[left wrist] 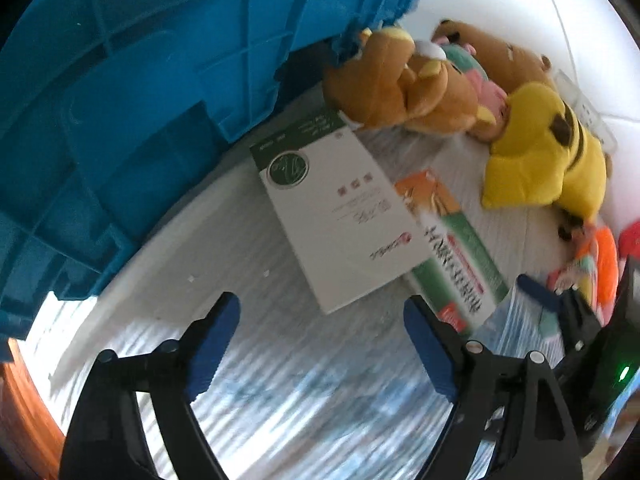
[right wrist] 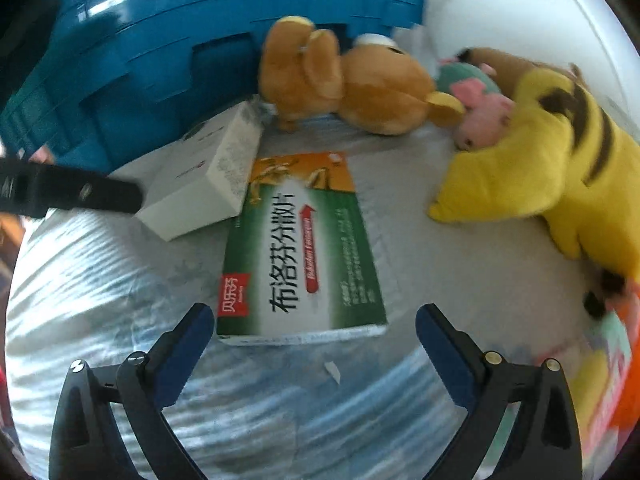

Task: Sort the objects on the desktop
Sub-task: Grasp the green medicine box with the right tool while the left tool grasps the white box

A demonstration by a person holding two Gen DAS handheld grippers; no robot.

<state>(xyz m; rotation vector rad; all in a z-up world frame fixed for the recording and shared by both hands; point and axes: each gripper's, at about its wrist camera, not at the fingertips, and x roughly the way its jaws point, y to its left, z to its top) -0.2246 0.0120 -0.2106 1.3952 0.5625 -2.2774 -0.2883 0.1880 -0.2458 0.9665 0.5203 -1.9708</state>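
Nearest the lens, the right gripper [right wrist: 314, 330] stands spread wide, nothing between its blue pads, hovering just short of the near end of the green medicine box [right wrist: 304, 248]. That box lies flat on the pale, striped surface [right wrist: 120, 320], printed face up, orange band at its far end. Over in the left wrist view, the left gripper [left wrist: 322, 320] is spread too, its jaws empty, with bare surface under them and the near corner of the white box [left wrist: 340, 216] just beyond. The white box lies beside the green one, touching it along one long side, and its far end reaches toward the wall of the blue crate [left wrist: 140, 100], which stands along the far left edge of the surface. Further back, a brown plush bear [right wrist: 360, 80] lies against the crate. Beside it sits a small pink and green plush [right wrist: 476, 100], then a yellow striped plush [right wrist: 540, 160] sprawling toward the right edge. At the near right edge, orange and pink soft things [right wrist: 616, 380] show, too blurred to name.
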